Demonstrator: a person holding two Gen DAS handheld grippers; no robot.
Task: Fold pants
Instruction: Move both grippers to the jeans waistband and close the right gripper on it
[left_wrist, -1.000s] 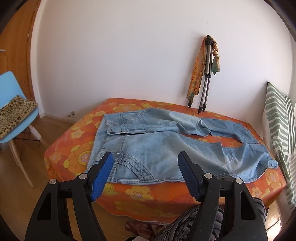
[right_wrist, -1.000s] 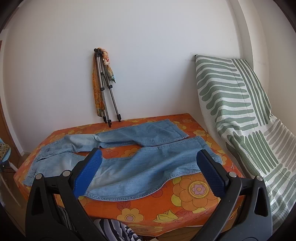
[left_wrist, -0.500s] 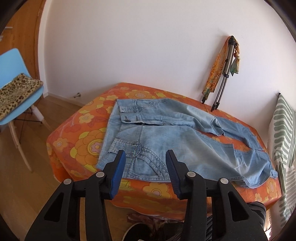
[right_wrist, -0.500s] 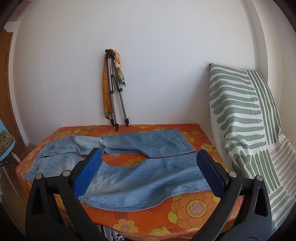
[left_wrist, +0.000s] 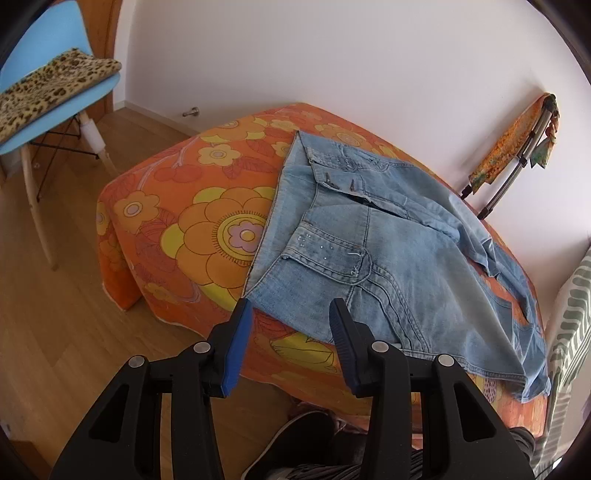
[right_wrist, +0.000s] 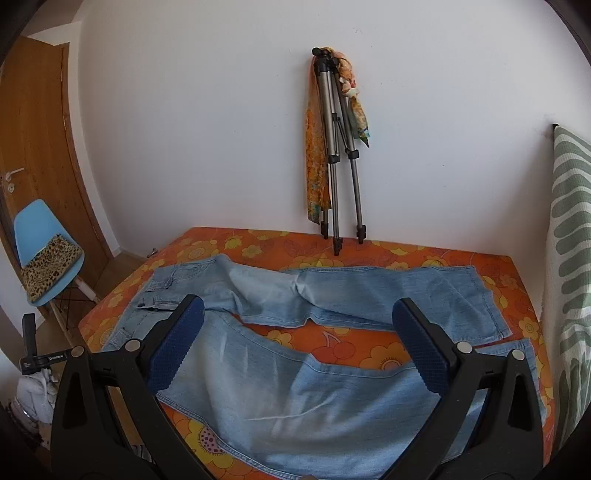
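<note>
An orange flower-print cover (right_wrist: 406, 254) drapes the table, and on it light blue jeans (right_wrist: 295, 398) lie spread flat, with a folded tripod (right_wrist: 338, 155) standing at the far edge.

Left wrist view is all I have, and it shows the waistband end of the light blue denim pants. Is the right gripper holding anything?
Observer: No. The right gripper is open wide above the near leg of the light blue denim pants, with nothing between its pads.
Operator: Do the two legs overlap towards the hems?
Observer: No. They lie apart, side by side, with a strip of the orange flowered cover showing between them.
</note>
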